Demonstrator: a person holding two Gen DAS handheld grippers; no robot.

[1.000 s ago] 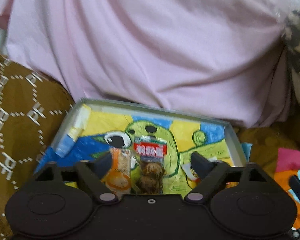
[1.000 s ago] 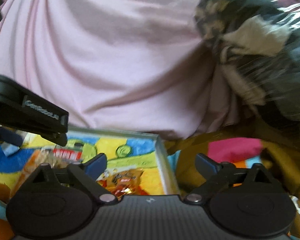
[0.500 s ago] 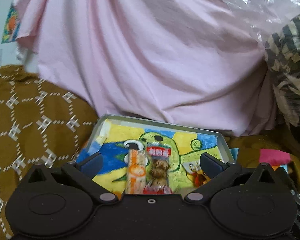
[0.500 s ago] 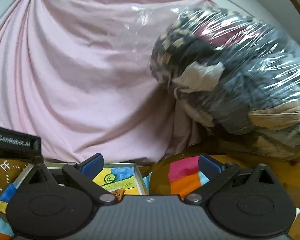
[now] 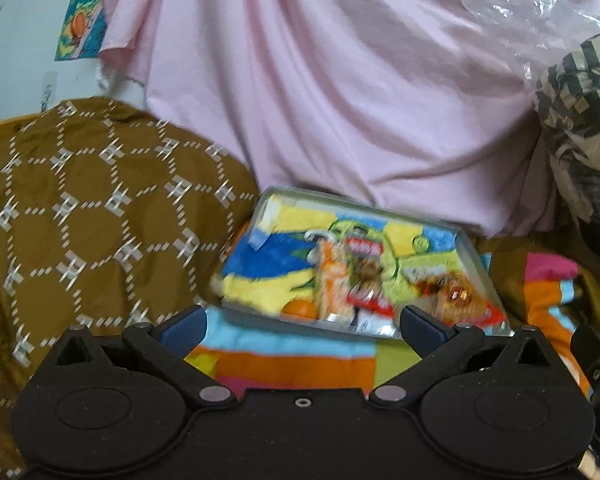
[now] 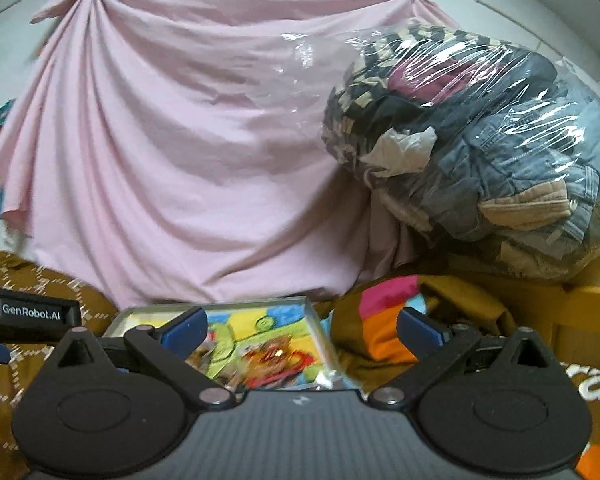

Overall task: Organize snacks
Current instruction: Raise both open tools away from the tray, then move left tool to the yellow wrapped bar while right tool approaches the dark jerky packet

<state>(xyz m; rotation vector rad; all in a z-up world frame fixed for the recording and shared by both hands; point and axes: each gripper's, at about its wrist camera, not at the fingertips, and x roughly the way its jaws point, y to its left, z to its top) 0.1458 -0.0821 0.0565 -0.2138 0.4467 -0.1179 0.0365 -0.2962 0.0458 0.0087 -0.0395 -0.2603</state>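
Pink sheet (image 5: 340, 92) behind the tray (image 5: 474, 256); snack packets (image 5: 364, 276) inside look light, crinkly (grip an edge). Left hand-held gripper (image 5: 304, 326) wide, empty; right hand-held gripper (image 6: 302, 326) likewise.

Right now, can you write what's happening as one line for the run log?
left hand-held gripper: open, empty | right hand-held gripper: open, empty | snacks: in tray | both clear of tray

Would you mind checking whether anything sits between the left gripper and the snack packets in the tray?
Nothing visible does. The left gripper is open and empty, and only the tray's low near rim and bare striped cloth lie before the snack packets.
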